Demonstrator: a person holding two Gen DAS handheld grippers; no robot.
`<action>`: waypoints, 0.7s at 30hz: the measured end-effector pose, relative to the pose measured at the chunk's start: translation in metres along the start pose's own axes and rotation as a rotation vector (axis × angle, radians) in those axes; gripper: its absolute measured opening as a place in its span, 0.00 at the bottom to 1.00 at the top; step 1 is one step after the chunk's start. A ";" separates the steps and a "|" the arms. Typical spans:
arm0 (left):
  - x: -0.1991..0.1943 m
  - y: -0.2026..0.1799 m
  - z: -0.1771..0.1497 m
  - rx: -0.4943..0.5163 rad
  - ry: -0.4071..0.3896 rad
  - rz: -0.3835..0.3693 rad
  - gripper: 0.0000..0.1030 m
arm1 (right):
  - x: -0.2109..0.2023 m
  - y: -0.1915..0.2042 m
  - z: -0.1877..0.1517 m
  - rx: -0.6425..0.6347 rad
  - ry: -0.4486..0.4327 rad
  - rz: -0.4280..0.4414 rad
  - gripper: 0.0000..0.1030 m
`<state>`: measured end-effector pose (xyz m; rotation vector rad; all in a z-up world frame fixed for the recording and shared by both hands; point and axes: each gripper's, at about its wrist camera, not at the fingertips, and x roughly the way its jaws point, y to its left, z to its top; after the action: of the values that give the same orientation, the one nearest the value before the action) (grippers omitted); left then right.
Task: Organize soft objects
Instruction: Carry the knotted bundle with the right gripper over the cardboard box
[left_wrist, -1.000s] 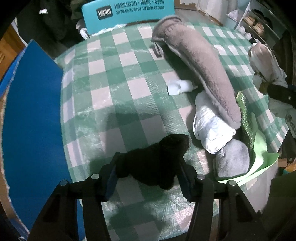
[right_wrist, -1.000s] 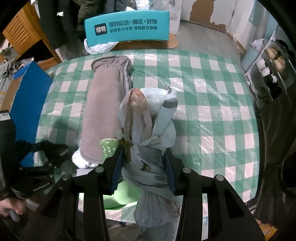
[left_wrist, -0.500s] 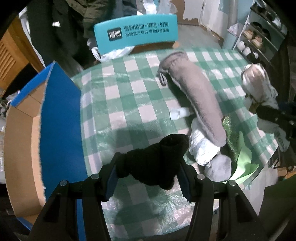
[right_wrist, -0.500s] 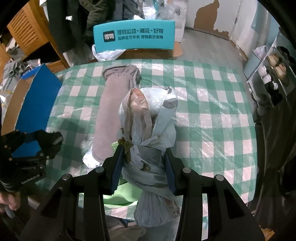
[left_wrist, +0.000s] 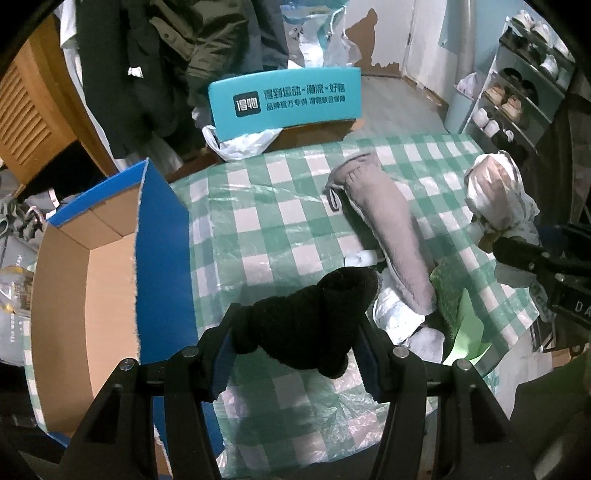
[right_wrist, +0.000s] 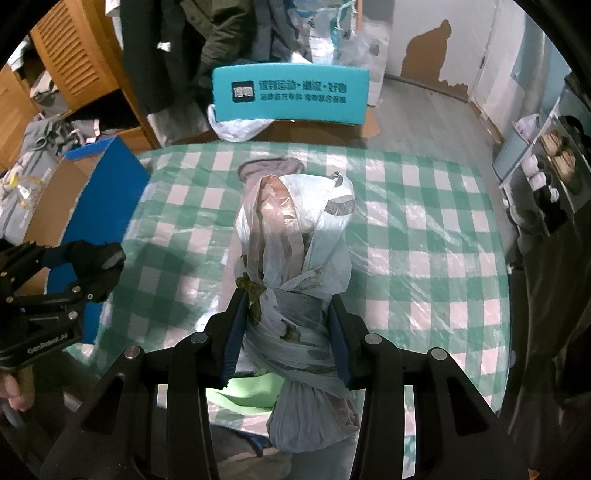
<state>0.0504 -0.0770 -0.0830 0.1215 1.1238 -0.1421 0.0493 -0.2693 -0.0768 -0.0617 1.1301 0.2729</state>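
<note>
We hold a black sock bundle (left_wrist: 308, 326) clamped in our left gripper (left_wrist: 295, 345), above the table's (left_wrist: 280, 229) left edge, long axis crosswise between the fingers. Our right gripper (right_wrist: 286, 332) grips a knotted plastic bag (right_wrist: 295, 258), its length pointing away toward the far edge. The right half of the table lies bare. Only the left view shows the open cardboard box (left_wrist: 85, 295) beside the left edge and the grey roll (left_wrist: 388, 225).
</note>
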 end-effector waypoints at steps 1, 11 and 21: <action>-0.002 0.001 0.000 -0.002 -0.005 0.003 0.56 | -0.001 0.002 0.000 -0.004 -0.002 0.002 0.40; -0.015 0.017 0.000 -0.036 -0.025 0.016 0.56 | -0.010 0.023 0.010 -0.043 -0.028 0.032 0.40; -0.027 0.033 -0.001 -0.064 -0.049 0.032 0.56 | -0.014 0.056 0.022 -0.103 -0.044 0.069 0.40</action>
<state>0.0433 -0.0429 -0.0581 0.0787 1.0759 -0.0803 0.0496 -0.2139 -0.0500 -0.1074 1.0752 0.3926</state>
